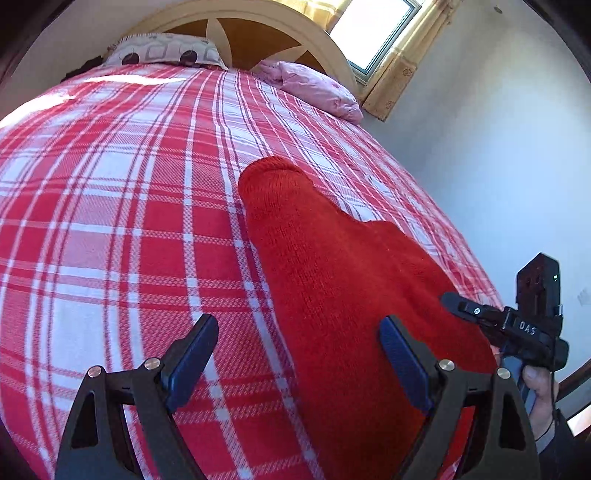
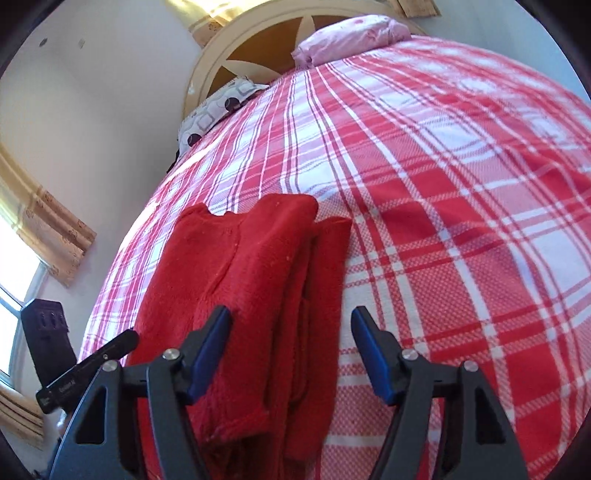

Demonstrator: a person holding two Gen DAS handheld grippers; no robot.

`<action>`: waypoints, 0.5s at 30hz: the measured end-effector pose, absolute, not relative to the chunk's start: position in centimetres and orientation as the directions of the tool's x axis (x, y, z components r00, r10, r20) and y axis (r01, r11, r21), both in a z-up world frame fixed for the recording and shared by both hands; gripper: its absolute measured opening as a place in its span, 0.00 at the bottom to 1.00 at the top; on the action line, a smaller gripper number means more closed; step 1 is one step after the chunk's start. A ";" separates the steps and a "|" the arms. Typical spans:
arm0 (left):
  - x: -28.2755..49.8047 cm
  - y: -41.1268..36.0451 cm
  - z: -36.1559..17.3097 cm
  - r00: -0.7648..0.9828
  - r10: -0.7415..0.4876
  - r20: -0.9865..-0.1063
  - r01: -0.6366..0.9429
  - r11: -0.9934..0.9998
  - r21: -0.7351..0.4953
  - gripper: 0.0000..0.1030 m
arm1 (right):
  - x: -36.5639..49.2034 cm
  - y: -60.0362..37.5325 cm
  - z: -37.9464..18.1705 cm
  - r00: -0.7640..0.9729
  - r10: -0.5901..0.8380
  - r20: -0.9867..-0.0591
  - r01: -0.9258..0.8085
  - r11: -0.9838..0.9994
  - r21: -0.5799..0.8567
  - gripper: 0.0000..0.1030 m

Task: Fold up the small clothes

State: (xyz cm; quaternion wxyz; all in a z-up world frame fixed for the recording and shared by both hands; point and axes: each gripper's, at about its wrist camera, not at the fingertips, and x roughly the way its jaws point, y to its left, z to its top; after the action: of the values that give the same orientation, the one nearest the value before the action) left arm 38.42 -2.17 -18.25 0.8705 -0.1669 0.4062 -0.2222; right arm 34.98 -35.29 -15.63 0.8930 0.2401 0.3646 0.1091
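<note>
My left gripper (image 1: 299, 360) stands wide, nothing between the pads; its right finger (image 1: 404, 363) hangs over the sweater (image 1: 332, 266), contact unclear. My right gripper (image 2: 291, 349) stands open, holding nothing, with the sweater's folded edge below the gap and the left finger (image 2: 210, 350) over the knit. The red sweater lies folded lengthwise on the plaid bedspread (image 1: 110, 221), one sleeve pointing toward the headboard (image 1: 236, 26). Two pillows (image 1: 166, 51) sit at the head of the bed. In the left view, my hand (image 1: 539, 391) grips the right gripper's handle.
</note>
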 end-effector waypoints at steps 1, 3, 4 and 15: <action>38.6 -2.3 -18.4 0.567 -0.530 -0.631 0.249 0.840 -0.482 0.87 | 35.3 -35.4 -15.9 0.705 0.381 -0.598 -0.020 0.853 0.521 0.68; 38.7 -2.4 -18.7 0.558 -0.552 -0.619 0.250 0.824 -0.509 0.87 | 35.8 -35.7 -16.4 0.693 0.405 -0.597 -0.015 0.835 0.549 0.68; 38.8 -2.4 -18.9 0.554 -0.557 -0.618 0.250 0.820 -0.515 0.87 | 35.9 -36.0 -16.7 0.690 0.417 -0.591 -0.013 0.824 0.566 0.68; 38.6 -4.5 -19.1 0.550 -0.522 -0.652 0.296 0.852 -0.432 0.88 | 35.3 -35.9 -17.9 0.675 0.499 -0.543 -0.070 0.776 0.626 0.58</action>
State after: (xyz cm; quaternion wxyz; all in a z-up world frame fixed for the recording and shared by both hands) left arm 38.60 -4.55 -19.11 0.8696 -0.1371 0.4121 -0.2351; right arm 35.27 -35.92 -17.86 0.8677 0.2913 0.3680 0.1641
